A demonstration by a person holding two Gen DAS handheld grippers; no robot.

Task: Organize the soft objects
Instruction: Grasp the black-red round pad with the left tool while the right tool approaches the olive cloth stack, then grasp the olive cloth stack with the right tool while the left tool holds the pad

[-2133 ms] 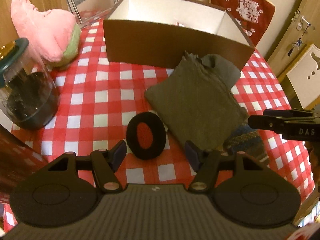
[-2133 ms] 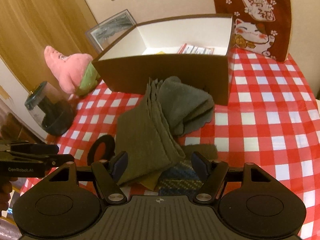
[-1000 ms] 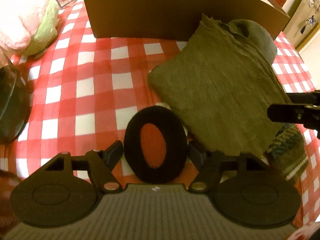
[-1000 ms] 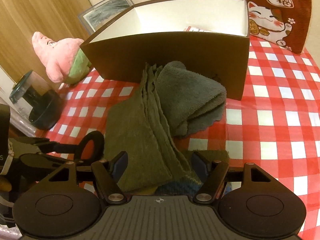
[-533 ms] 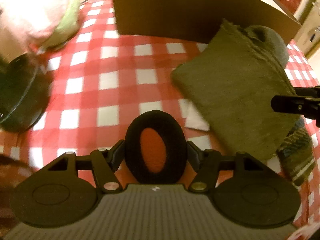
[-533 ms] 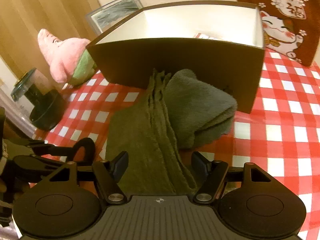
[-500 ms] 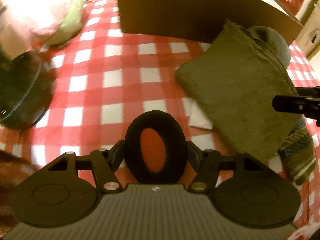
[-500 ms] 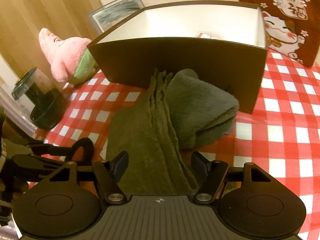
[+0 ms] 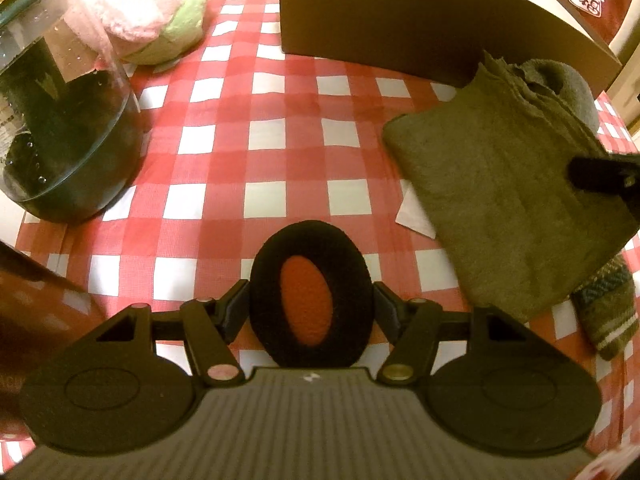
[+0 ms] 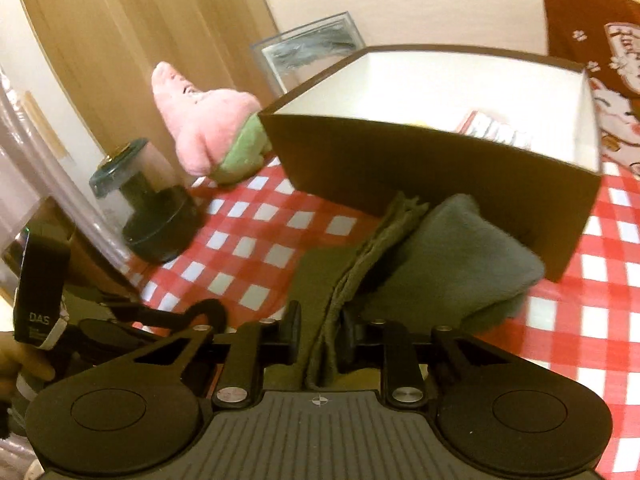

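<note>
A black ring-shaped ear pad with a red centre sits between the pads of my left gripper, which press on both its sides. An olive folded cloth lies to the right, leaning on a rolled grey towel in front of the brown box. In the right wrist view my right gripper is closing its jaws, and they pinch the layered edge of the olive cloth. The grey towel rests against the box, which is white inside.
A pink and green plush and a glass jar stand at the left on the red checked tablecloth. A striped knit piece lies under the cloth. A picture frame and a red cat cushion stand behind the box.
My left gripper has closed on the ear pad and carried it left, away from the cloth. The right jaws have come together on the cloth's edge, and that view has tilted.
</note>
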